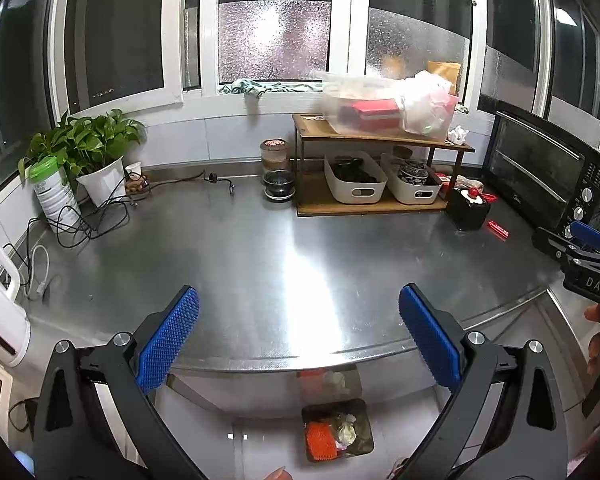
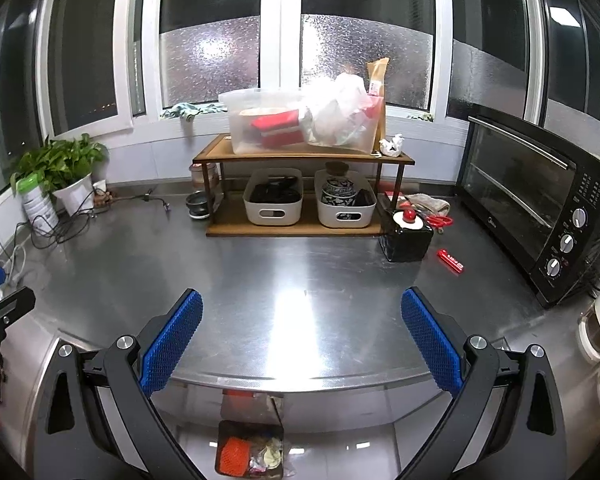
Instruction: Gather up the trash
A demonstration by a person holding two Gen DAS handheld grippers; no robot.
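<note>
Two grippers hover side by side over the near edge of a stainless steel counter [image 2: 300, 280], each with its blue-padded jaws spread wide and holding nothing. At the far left of the counter a green-lidded canister [image 1: 54, 192] stands beside a potted plant [image 1: 96, 148], with black cables [image 1: 88, 216] tangled in front of them. The left gripper [image 1: 298, 332] points over the middle of the bare metal surface; below it, on the floor past the counter edge, a small trash bin [image 1: 338, 428] holds an orange piece and crumpled wrappers. The right gripper [image 2: 302, 336] sits just to the right of the first, and the same bin shows below its left finger. Further back stands a two-tier wooden shelf [image 2: 304, 158] carrying a clear plastic tub [image 2: 300, 120] on top and two white baskets [image 2: 274, 200] underneath. A crumpled white paper [image 2: 392, 146] lies on the shelf's right end. Right of the shelf sit a black box [image 2: 406, 238] with a red knob, red scissors [image 2: 440, 221] and a flat red wrapper [image 2: 451, 260] lying on the counter. A black toaster oven [image 2: 540, 200] closes the right side.
</note>
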